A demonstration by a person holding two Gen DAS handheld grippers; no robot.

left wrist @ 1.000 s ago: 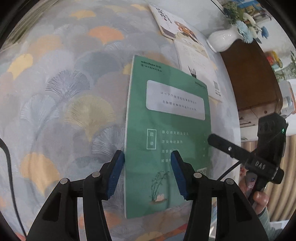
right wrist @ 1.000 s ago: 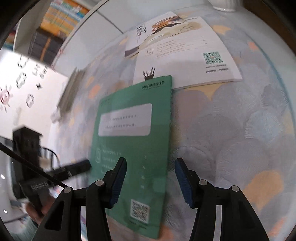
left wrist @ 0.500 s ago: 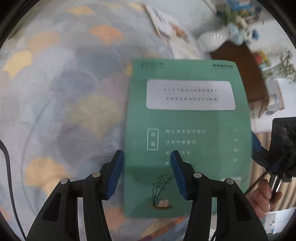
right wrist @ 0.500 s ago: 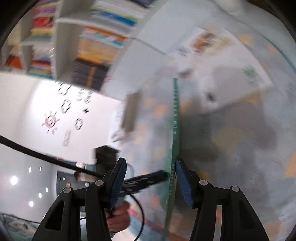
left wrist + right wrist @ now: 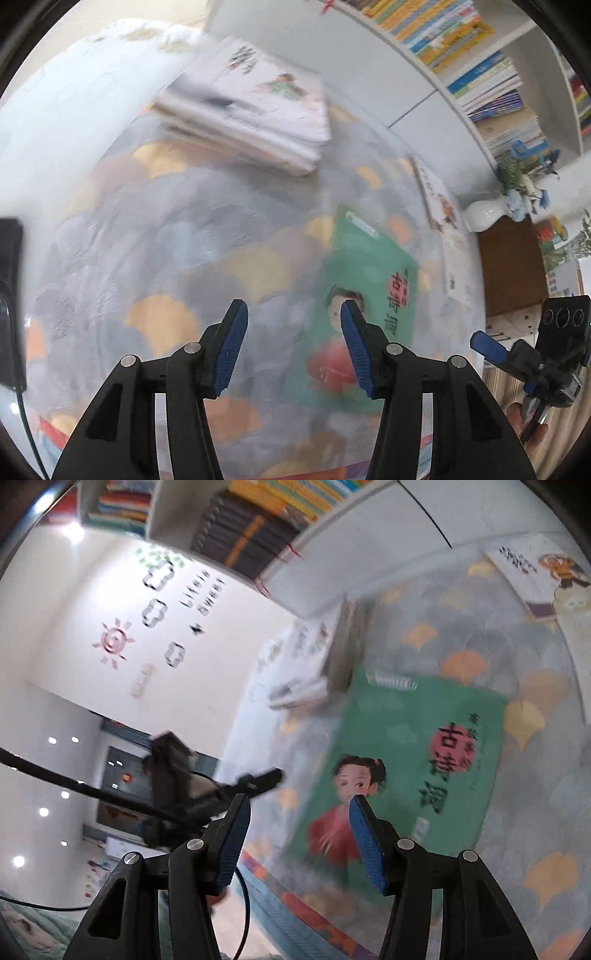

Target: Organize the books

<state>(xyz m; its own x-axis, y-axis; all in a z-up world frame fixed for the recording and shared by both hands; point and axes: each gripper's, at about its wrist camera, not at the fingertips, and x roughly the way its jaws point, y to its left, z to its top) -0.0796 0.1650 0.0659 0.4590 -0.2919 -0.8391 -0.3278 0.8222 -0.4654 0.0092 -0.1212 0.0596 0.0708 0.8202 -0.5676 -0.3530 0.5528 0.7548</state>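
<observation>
Both claws, left (image 5: pixel 291 347) and right (image 5: pixel 297 840), hang released above the flat green book (image 5: pixel 402 771).

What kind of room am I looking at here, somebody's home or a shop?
Most likely a home, perhaps a child's study or reading room. White shelves are crammed with colourful books, children's picture books lie on a patterned tablecloth, and playful stickers decorate the wall.

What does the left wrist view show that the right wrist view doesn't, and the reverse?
Left only: a white vase with flowers on a brown cabinet, and the right claw.
Right only: wall decals and the left claw.
Both: the green book front cover up on the patterned cloth, a book stack, and bookshelves.
</observation>
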